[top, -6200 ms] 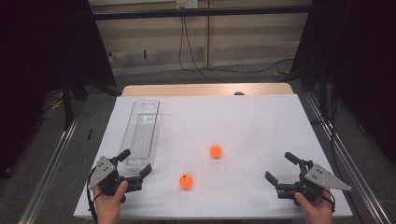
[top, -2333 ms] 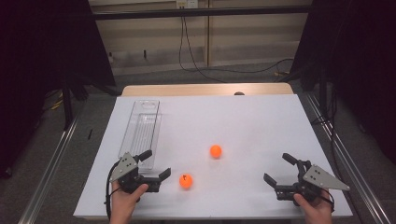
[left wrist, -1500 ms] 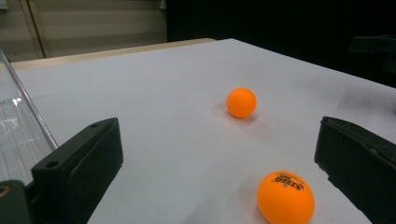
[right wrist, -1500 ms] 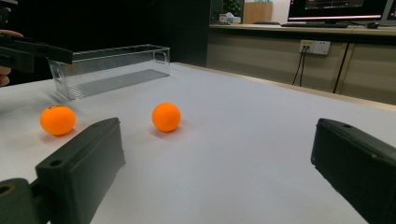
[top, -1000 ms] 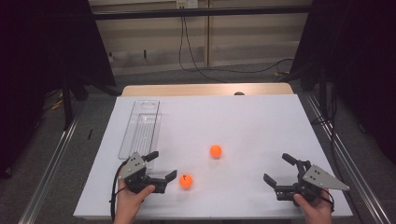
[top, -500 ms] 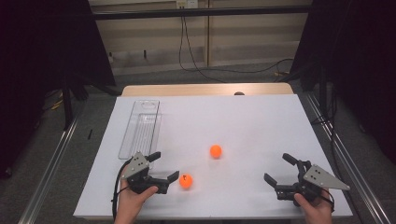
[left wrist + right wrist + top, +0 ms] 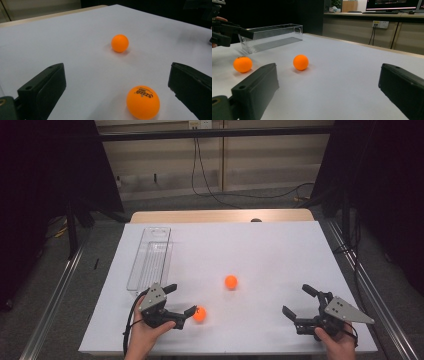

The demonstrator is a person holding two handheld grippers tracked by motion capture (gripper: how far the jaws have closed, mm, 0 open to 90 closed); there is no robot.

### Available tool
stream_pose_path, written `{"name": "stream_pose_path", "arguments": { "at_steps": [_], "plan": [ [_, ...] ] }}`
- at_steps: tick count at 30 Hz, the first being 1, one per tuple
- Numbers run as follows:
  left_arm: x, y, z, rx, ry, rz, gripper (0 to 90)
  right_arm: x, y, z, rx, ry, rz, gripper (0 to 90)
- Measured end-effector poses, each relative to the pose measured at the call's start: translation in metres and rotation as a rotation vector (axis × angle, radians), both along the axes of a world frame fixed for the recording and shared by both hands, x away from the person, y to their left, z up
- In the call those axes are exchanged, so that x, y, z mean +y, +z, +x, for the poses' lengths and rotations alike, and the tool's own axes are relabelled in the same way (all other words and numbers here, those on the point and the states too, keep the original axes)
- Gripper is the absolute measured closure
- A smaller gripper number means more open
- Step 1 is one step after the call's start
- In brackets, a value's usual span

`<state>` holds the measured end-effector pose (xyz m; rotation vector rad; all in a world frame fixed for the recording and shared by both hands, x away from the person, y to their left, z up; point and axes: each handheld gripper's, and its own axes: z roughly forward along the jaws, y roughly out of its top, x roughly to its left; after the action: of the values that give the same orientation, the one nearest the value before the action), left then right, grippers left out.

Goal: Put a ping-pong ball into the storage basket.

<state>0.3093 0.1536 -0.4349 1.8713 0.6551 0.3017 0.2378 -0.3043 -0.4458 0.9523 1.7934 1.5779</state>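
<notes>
Since six seconds back, left gripper has crept along the near edge, from the corner toward the near ball; balls, right gripper unmoved. White desk, wooden strip at far edge; dark curtains on both sides, cables on the floor beyond. Near ball sits at 3 o'clock of the left gripper, just beside its fingers, printed mark up; round, no long axis. Far ball at 1 o'clock. Clear tray runs 6–12. Both grippers' fingers wide, empty.
</notes>
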Motion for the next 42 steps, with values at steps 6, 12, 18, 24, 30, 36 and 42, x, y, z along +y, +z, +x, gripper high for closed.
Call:
{"name": "stream_pose_path", "arguments": {
  "at_steps": [6,12,18,24,30,36,42],
  "plan": [
    [-0.005,-0.001,0.0,0.015,-0.015,0.017,1.7,0.0,0.0,0.0,0.002,0.001,-0.002,2.2],
    [-0.008,-0.002,0.002,0.024,-0.018,0.029,1.8,0.0,-0.001,0.001,0.007,-0.001,-0.003,2.2],
    [-0.01,-0.001,0.002,0.028,-0.026,0.023,1.8,-0.001,0.0,0.0,0.001,-0.002,0.001,2.1],
    [-0.012,0.0,0.003,0.037,-0.032,0.036,1.8,0.0,0.0,0.0,-0.001,0.0,-0.002,2.2],
    [-0.013,0.0,0.004,0.053,-0.03,0.024,1.7,0.0,0.0,0.0,0.002,0.0,-0.003,2.2],
    [-0.016,-0.002,0.004,0.076,-0.041,0.031,1.6,0.0,0.001,0.0,-0.003,0.001,-0.003,2.2],
    [-0.018,-0.001,0.004,0.086,-0.03,0.025,1.7,0.001,0.001,0.0,-0.003,0.006,-0.005,2.2]
  ]
}}
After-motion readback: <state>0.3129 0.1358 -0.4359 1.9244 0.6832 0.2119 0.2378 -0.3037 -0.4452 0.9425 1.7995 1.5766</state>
